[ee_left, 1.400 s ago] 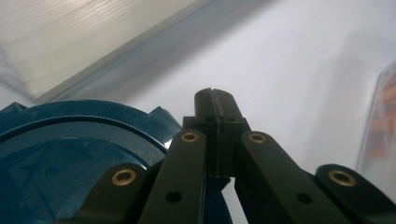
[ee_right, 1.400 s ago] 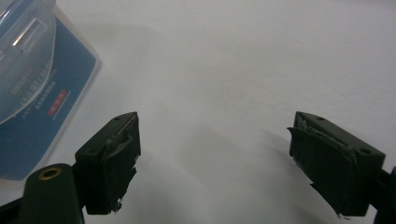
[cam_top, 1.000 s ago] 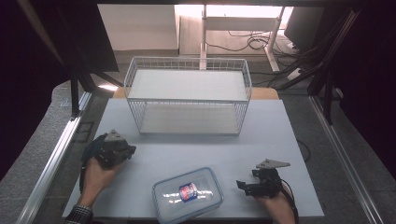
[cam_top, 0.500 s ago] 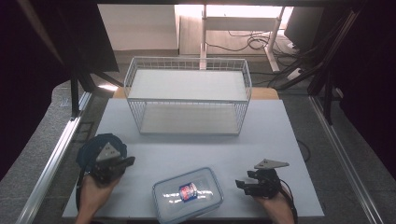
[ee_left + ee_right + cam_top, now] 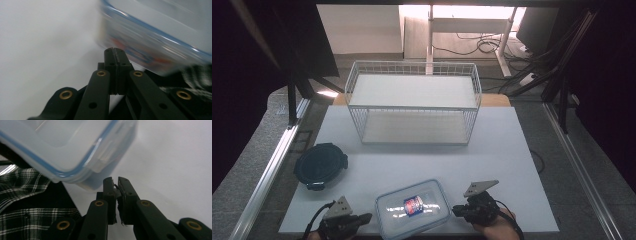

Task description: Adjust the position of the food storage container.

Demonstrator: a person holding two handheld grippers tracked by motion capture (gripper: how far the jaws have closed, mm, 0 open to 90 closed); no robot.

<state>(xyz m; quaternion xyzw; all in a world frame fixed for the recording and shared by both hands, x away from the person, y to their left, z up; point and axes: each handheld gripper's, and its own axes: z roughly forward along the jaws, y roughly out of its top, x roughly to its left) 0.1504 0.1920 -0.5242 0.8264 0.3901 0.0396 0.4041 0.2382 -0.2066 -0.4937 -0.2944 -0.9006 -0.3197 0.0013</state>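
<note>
High view looks forward and down over the table (image 5: 512,150). Both gripper views sit low, very close (partly blurred), sharing the clear lidded container (image 5: 413,208) (image 5: 155,42) (image 5: 70,150).

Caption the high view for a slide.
Two shut claws flank a lidded clear container; wire basket behind.

Container (image 5: 413,207) label seemingly unreadable.

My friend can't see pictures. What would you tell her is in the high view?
A clear rectangular food box with a blue-edged lid sits at the near edge of a white table, with a person's left tongs and right tongs shut, one on each side of it. A round dark lid lies at the left, and a white wire rack stands behind.
</note>
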